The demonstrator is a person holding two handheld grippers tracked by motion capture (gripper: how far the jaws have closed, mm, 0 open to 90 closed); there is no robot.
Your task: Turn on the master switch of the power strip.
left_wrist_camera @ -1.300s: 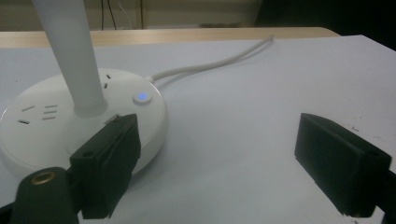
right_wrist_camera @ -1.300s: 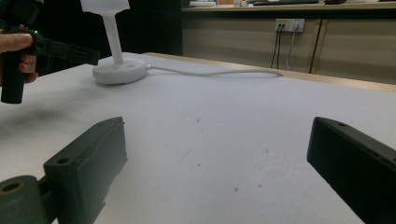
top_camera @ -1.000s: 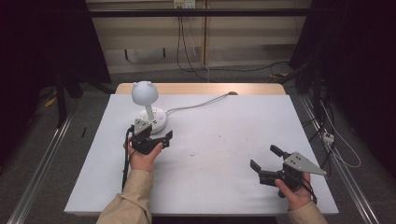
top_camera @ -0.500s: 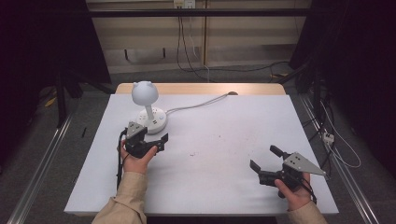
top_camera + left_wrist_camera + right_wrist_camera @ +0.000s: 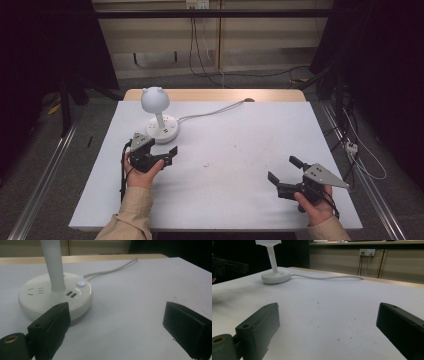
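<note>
A white desk lamp with a round head (image 5: pixel 154 99) stands on a round socket base (image 5: pixel 162 130) at the table's back left. Its stem (image 5: pixel 53 262) rises from the base (image 5: pixel 45 295), where a small button (image 5: pixel 80 284) glows blue. My left gripper (image 5: pixel 161 146) is open just in front of the base, its left jaw close to the base rim and nothing between the jaws (image 5: pixel 117 320). My right gripper (image 5: pixel 284 169) is open and empty near the front right, low over bare table (image 5: pixel 328 327), and looks toward the lamp base (image 5: pixel 275 277).
The lamp's white cable (image 5: pixel 215 111) runs from the base to the table's back edge (image 5: pixel 215 95). The white tabletop (image 5: pixel 225 165) lies bare between the two grippers. Loose cables (image 5: pixel 357 155) lie on the floor to the right.
My left gripper has drawn back a little from the lamp base, toward the person and slightly left. The right gripper has not moved.
</note>
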